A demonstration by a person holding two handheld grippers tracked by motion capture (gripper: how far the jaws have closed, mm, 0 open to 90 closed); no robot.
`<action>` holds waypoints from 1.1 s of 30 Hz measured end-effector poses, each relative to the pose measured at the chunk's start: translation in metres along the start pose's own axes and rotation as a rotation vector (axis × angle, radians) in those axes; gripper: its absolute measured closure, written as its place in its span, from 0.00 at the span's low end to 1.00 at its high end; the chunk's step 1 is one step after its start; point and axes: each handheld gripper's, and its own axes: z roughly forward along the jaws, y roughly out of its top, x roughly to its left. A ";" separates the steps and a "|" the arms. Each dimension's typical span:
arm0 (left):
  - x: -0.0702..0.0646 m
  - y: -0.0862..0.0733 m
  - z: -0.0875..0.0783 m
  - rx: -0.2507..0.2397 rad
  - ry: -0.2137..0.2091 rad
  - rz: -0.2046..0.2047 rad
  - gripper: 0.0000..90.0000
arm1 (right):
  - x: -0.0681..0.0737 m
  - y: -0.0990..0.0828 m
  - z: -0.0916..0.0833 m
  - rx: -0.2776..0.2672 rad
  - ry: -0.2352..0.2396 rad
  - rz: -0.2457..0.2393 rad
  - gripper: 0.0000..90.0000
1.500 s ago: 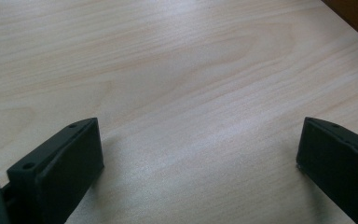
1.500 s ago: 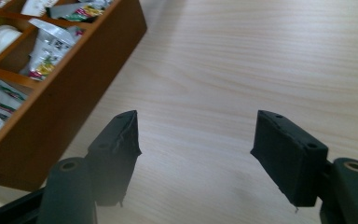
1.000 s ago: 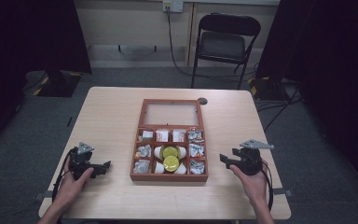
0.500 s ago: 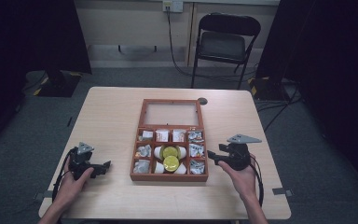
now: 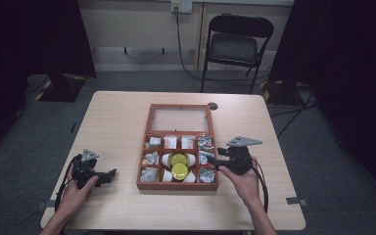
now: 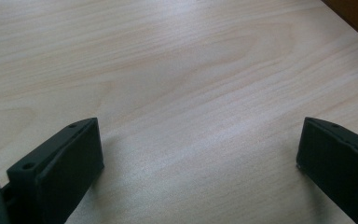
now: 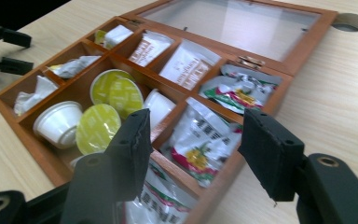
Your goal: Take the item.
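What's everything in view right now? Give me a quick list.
wooden box: one, red-brown, glass lid open flat, table centre
capsules: yellow lids, white cups, about four, middle compartments
sachets: white-orange, two, far row
foil packets: white with green and red print, three, box's right column
crumpled packets: silvery white, left column, count unclear
table: one, light wood, round grommet hole at far edge
folding chair: one, black, beyond table
left hand-held gripper: black, open, resting on table left of box
right hand-held gripper: black, jaws just been closing, nothing between them, at box's right edge

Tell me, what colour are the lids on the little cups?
Yellow-green lids, best in the right gripper view.
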 end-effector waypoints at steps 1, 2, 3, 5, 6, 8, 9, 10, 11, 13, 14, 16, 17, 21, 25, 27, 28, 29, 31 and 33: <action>0.000 0.000 0.000 0.001 0.001 0.000 0.00 | 0.000 0.000 0.000 0.000 0.000 0.000 0.48; 0.000 0.000 0.000 0.001 0.001 0.000 0.00 | 0.001 0.001 0.001 0.000 0.004 -0.003 0.48; 0.000 0.000 0.000 0.001 0.001 0.000 0.00 | 0.003 0.002 0.002 0.000 0.010 -0.009 0.49; 0.000 0.000 0.000 0.002 0.001 0.000 0.00 | 0.007 0.005 0.006 0.004 0.021 -0.022 0.50; 0.000 0.000 0.000 0.002 0.001 0.000 0.00 | 0.007 0.005 0.006 0.004 0.021 -0.022 0.50; 0.000 0.000 0.000 0.001 0.001 -0.001 0.00 | 0.010 0.006 0.009 0.005 0.034 -0.031 0.51; 0.000 0.000 0.000 0.000 0.000 0.000 0.00 | 0.012 0.007 0.011 0.007 0.038 -0.036 0.51; 0.000 0.000 0.000 0.001 0.001 -0.001 0.00 | 0.014 0.007 0.013 0.014 0.042 -0.047 0.52; 0.000 0.000 0.000 0.000 0.001 -0.001 0.00 | 0.016 0.008 0.015 0.017 0.048 -0.053 0.52; 0.000 0.000 0.000 0.001 0.001 -0.001 0.00 | 0.019 0.009 0.018 0.020 0.056 -0.060 0.53; 0.000 0.000 0.000 0.001 0.001 -0.001 0.00 | 0.021 0.010 0.021 0.024 0.060 -0.067 0.53; 0.000 0.000 0.000 0.001 0.001 0.000 0.00 | 0.025 0.010 0.025 0.033 0.068 -0.076 0.53; 0.000 0.000 0.000 0.002 0.001 0.000 0.00 | 0.026 0.011 0.027 0.037 0.071 -0.080 0.53; 0.000 0.000 0.000 0.001 0.001 -0.001 0.00 | 0.035 0.010 0.037 0.063 0.087 -0.106 0.53; 0.000 0.000 0.000 0.001 0.001 -0.001 0.00 | 0.039 0.011 0.042 0.071 0.101 -0.114 0.53; 0.000 0.000 0.000 0.002 0.001 0.000 0.00 | 0.042 0.012 0.045 0.077 0.108 -0.123 0.53; 0.000 0.000 0.000 0.002 0.001 -0.001 0.00 | 0.044 0.013 0.046 0.077 0.112 -0.124 0.53; 0.000 0.000 0.000 0.002 0.001 -0.001 0.00 | 0.045 0.013 0.048 0.079 0.115 -0.127 0.53; 0.000 0.000 0.000 0.001 0.001 0.000 0.00 | 0.047 0.015 0.051 0.082 0.122 -0.132 0.53; 0.000 0.000 0.000 0.000 0.001 -0.001 0.00 | 0.050 0.016 0.054 0.085 0.128 -0.136 0.52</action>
